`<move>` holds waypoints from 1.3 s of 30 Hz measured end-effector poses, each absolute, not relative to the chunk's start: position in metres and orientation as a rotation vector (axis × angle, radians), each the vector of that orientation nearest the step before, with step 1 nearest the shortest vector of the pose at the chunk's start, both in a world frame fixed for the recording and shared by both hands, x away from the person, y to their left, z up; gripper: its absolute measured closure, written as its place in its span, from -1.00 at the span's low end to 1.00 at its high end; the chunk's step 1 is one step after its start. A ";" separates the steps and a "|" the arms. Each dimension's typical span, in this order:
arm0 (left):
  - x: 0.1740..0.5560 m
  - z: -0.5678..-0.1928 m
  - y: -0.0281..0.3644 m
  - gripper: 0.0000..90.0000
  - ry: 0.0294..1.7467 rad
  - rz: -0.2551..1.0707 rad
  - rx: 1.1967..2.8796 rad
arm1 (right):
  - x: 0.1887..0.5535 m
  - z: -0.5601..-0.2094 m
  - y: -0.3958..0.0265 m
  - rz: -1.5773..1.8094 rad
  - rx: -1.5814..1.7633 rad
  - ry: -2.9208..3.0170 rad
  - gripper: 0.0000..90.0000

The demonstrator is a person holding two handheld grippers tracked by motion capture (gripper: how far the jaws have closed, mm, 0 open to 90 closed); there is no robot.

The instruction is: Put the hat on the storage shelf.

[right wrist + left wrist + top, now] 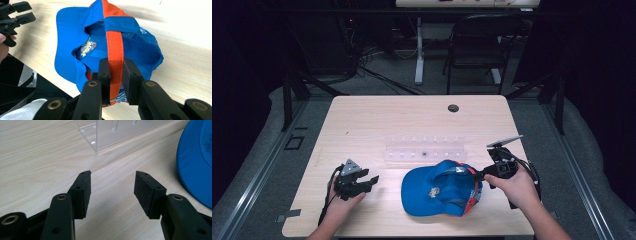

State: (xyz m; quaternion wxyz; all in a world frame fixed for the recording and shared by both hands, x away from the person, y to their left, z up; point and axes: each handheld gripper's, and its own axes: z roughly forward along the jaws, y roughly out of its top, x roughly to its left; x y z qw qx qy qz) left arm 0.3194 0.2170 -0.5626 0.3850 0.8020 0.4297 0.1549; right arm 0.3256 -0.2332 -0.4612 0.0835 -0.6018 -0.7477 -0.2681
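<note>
- Blue cap (437,192) lies on the light wood surface (377,120), near the front edge, right of centre. Brim points to the left in the high view, open back faces the right side.
- Cap has an orange strap (115,47) across the back opening; inside the crown a small printed label w/ yellow and blue marks.
- Right gripper (476,174) clenched on that orange strap: in the right gripper view the two black jaws sit either side of the strap, pressing it between them. Right hand (514,187) wraps the gripper body; cable trails off behind toward the surface edge.
- Grey three-cornered plate on top of the right gripper stands tilted, above the surface's right part.
- Left gripper (373,180) released, nothing between the jaws; in the left gripper view the pads (86,192) stand well apart over bare wood.
- Left gripper sits low at the surface, left of the cap, apart from the brim; jaws point toward the cap. Left hand (343,200) holds it from below/behind.
- Clear acrylic rack (424,149) lies just behind the cap, long side running left-right, w/ a row of small pegs; one dark speck near its middle, too small to tell what.
- Round dark hole (453,108) in the surface near the far edge.
- Beyond the surface: dark folding chair (477,45), white desk leg, cables on the floor.
</note>
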 end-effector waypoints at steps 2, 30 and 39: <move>0.319 -0.563 0.217 0.07 1.094 0.395 2.043 | 0.328 -0.456 -0.234 -0.769 -1.802 -2.234 0.74; 0.319 -0.563 0.216 0.07 1.086 0.395 2.049 | 0.355 -0.405 -0.227 -0.560 -1.885 -2.254 0.74; 0.319 -0.563 0.215 0.07 1.087 0.394 2.047 | 0.357 -0.391 -0.226 -0.558 -1.919 -2.236 0.74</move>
